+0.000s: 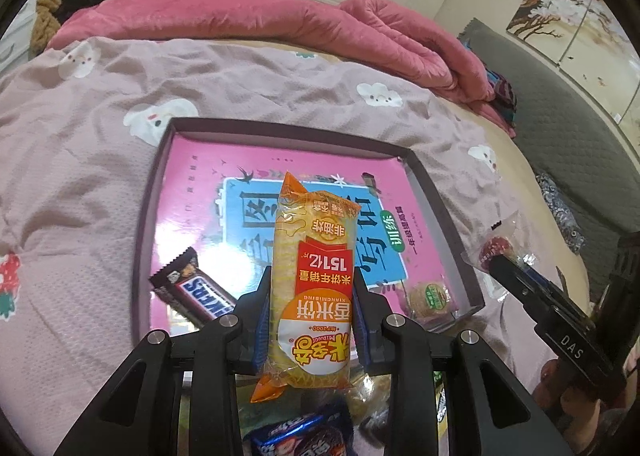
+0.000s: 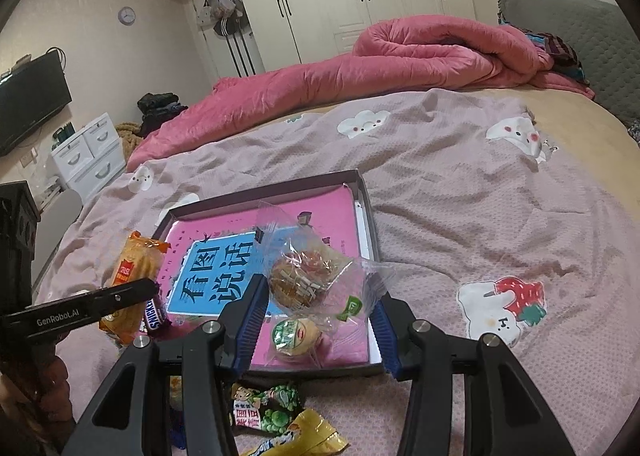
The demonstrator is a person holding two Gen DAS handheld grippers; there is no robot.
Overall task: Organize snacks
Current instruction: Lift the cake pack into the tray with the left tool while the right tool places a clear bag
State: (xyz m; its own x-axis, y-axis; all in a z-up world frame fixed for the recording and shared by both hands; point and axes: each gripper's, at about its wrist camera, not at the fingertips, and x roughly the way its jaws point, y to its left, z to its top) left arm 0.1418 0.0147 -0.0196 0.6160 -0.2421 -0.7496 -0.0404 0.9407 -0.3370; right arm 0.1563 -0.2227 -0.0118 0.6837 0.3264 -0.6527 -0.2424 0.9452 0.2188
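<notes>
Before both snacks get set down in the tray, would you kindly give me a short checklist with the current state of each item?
1. Left gripper shut on rice cracker pack: ok.
2. Right gripper holding clear-wrapped pastry: ok.
3. Tray has bare space at its far end: ok.
4. Snickers bar lying fully inside the tray: not ok, it overhangs the near rim.
5. Green-label cake clear of the pastry's drop spot: cannot tell.
</notes>
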